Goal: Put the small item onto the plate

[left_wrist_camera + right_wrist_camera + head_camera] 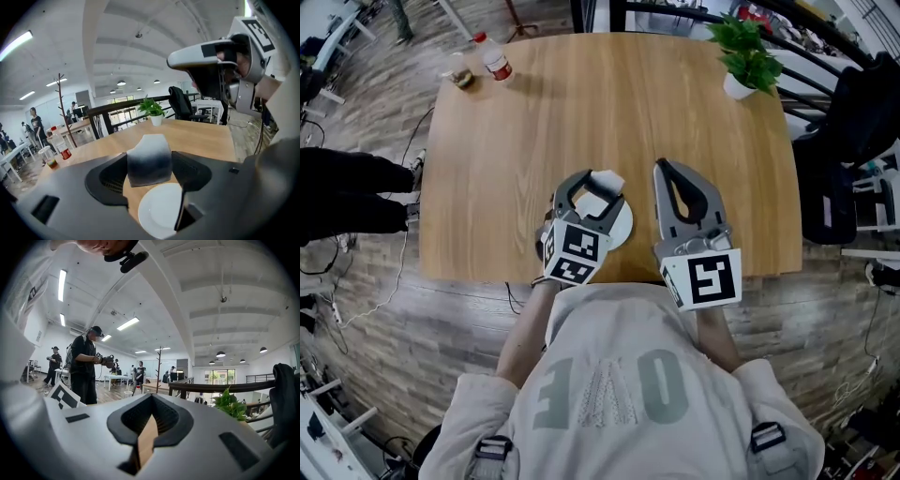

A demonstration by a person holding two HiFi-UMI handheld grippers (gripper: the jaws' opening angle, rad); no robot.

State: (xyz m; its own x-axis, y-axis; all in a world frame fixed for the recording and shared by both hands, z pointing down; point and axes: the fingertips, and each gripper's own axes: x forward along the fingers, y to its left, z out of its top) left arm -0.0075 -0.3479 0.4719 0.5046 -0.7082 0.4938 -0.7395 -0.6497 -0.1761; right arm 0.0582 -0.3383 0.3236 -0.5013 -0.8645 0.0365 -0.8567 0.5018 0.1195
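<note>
Bright, even light from long white ceiling strip lamps [62, 284] leaves only soft shadows by the clear plastic bottle [495, 58] on the pale wooden table [581, 122], all views bow at their edges, and the near grey-and-white soft small item [149, 159] looks blurred.

White plate [159, 213], white-to-grey small item [149, 159], pale wood-grain table [609, 112]

The left gripper [587, 197] hangs over the plate [625, 232], nose tilted downward. Its jaws are clamped on the item [149, 159], one at each side, and the item sits above the plate's far edge. Whether the item touches the plate cannot be told. The right gripper [667, 171] is just right of the plate, pointing away from the person. Its jaws are together with only a thin slit between them, nothing held. Both forearms [525, 330] are drawn in on the plate's near side.
</note>
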